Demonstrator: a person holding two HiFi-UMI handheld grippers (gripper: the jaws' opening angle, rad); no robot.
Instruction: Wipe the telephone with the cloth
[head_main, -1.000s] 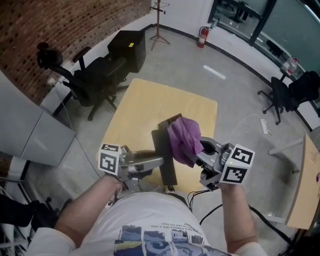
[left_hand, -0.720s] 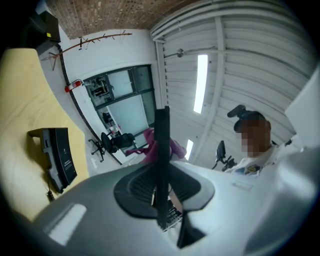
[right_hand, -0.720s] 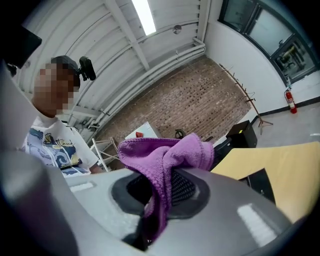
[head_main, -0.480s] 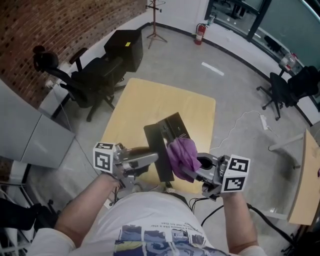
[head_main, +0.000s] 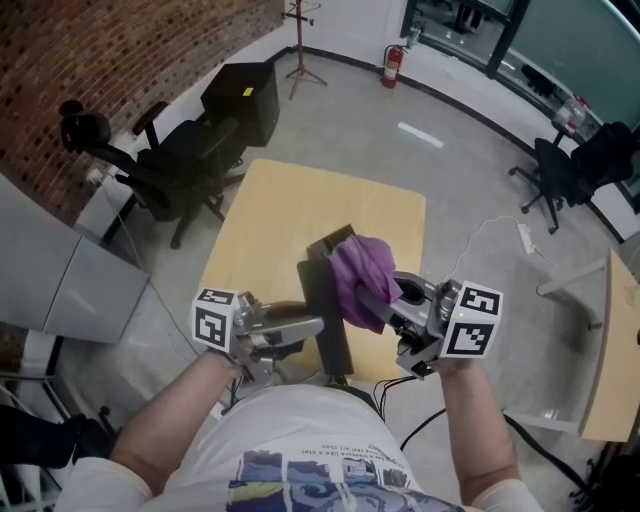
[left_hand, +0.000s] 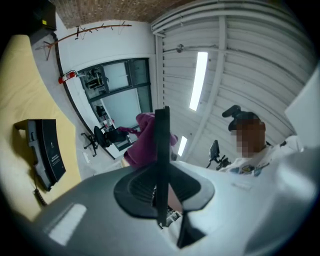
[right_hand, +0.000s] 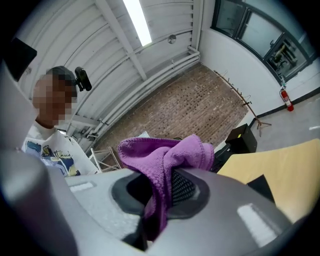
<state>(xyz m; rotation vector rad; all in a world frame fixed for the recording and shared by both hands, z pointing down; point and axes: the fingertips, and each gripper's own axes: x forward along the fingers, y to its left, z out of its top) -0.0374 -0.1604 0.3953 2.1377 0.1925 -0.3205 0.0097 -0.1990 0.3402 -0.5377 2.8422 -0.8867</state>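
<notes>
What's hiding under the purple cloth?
The cloth, held by the right gripper, covers the top of the flat black slab in the left gripper. Another black piece peeks out beyond; the rest is hidden.

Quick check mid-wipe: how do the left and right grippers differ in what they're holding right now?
The left gripper is shut on the black telephone, a stiff flat slab seen edge-on between its jaws. The right gripper is shut on the purple cloth, which is soft and bunched. The left gripper reaches the telephone from its left side. The right gripper comes from the right, with the cloth over its upper end. Both are closed on something above the yellow table.
</notes>
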